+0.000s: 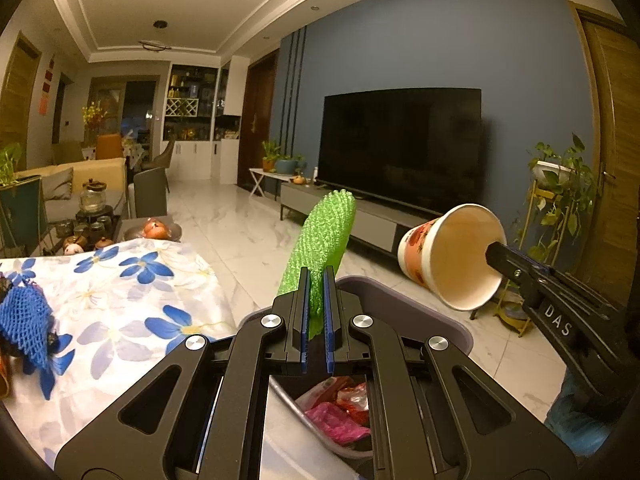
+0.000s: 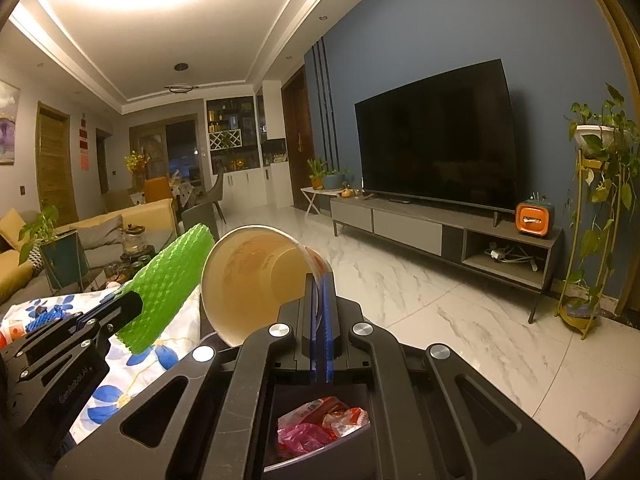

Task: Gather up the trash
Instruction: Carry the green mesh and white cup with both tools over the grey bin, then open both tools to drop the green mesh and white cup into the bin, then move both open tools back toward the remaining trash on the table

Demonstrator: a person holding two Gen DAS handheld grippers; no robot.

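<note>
Left wrist view. Item: green foam net sleeve [image 1: 320, 252], judged very light, soft and springy; best pinched at one end, as here. Left gripper [image 1: 317, 300] closed on its lower end, the sleeve standing up and tilted, above the grey trash bin [image 1: 440, 312], which holds pink and red wrappers [image 1: 340, 408]. Blue foam net [image 1: 24, 320] lies on the floral tablecloth [image 1: 120, 300], not yet collected

Right wrist view. Item: paper cup [image 2: 256, 276], cream inside, orange-red print outside; judged light, thin-walled and easily crushed, best held by the rim. Right gripper [image 2: 320, 300] clamped on the rim wall, cup on its side, mouth towards the camera, over the bin
</note>
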